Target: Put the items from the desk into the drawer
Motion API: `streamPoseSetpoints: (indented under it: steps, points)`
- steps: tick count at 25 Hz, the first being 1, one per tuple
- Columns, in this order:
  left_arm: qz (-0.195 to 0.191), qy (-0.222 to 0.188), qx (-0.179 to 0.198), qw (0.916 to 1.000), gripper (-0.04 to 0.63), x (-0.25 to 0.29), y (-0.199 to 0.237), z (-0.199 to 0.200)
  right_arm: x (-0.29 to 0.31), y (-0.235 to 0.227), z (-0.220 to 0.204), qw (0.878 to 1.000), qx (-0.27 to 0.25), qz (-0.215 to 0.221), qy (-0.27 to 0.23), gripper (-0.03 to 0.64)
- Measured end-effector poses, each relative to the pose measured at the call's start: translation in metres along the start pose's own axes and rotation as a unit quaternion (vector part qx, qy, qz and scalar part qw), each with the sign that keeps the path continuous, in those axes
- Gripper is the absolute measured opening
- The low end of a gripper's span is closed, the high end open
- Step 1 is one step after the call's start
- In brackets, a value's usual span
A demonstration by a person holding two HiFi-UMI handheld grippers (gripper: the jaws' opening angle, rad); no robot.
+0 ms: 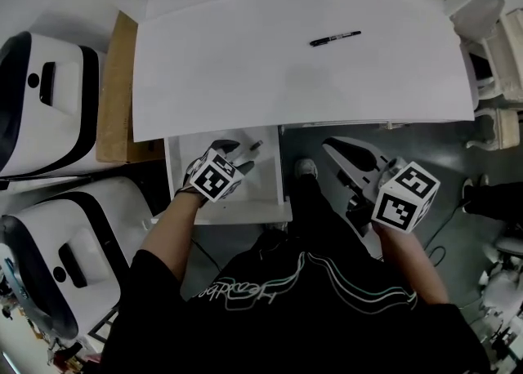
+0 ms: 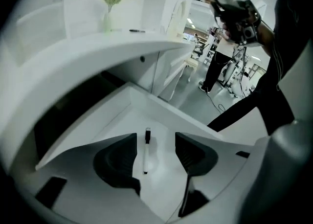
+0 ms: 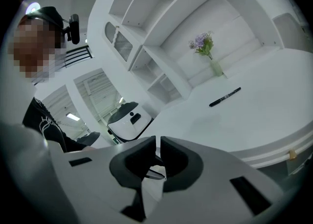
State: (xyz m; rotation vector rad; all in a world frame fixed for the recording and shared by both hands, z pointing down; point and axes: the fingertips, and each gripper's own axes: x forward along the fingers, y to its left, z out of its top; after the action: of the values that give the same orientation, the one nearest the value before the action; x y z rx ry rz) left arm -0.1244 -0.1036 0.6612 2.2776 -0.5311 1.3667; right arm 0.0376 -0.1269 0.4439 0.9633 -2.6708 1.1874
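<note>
- My left gripper (image 2: 156,142) hangs released over the open drawer (image 1: 184,160). A white pen (image 2: 145,152) lies on the drawer floor between its parted jaws, touching neither.
- My right gripper (image 3: 158,145) is clenched on nothing, low beside the desk (image 1: 286,86).
- The black pen (image 1: 335,38) lies ahead on the desk, long axis crosswise — I judge the right gripper nearer.
- Count: two pens, one drawer.

The pen (image 1: 335,38) is black, the desk (image 1: 245,78) and drawer (image 1: 245,212) white.
</note>
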Motion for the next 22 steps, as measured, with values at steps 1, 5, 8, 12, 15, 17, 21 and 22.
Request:
streamPoseSetpoints:
  steps: [1, 5, 8, 12, 15, 17, 21, 22]
  points:
    - [0.001, -0.013, 0.01, 0.9999, 0.247, -0.011, -0.004, 0.008, 0.0, 0.005, 0.0, 1.0, -0.003, 0.001, 0.0, 0.058]
    - [0.002, -0.073, 0.026, 0.997, 0.232, -0.058, -0.025, 0.044, -0.003, 0.025, 0.0, 1.0, -0.02, 0.005, -0.003, 0.058]
    - [-0.002, -0.127, 0.011, 0.9918, 0.194, -0.1, -0.048, 0.07, -0.007, 0.041, -0.001, 0.999, -0.034, 0.008, -0.004, 0.058]
    - [0.004, -0.187, 0.002, 0.9824, 0.111, -0.157, -0.078, 0.091, -0.013, 0.071, 0.0, 0.999, -0.05, 0.015, -0.014, 0.058]
    - [-0.007, -0.236, -0.024, 0.9713, 0.063, -0.201, -0.1, 0.104, -0.015, 0.096, 0.003, 0.997, -0.066, 0.022, -0.023, 0.058]
    - [-0.004, -0.267, -0.047, 0.9627, 0.048, -0.226, -0.11, 0.111, -0.016, 0.11, 0.005, 0.996, -0.074, 0.028, -0.028, 0.058]
    - [0.032, -0.313, -0.083, 0.9456, 0.026, -0.257, -0.116, 0.128, -0.027, 0.125, 0.008, 0.996, -0.084, 0.022, -0.034, 0.058]
    - [0.039, -0.322, -0.094, 0.9413, 0.021, -0.261, -0.115, 0.133, -0.03, 0.125, 0.009, 0.996, -0.085, 0.019, -0.036, 0.058]
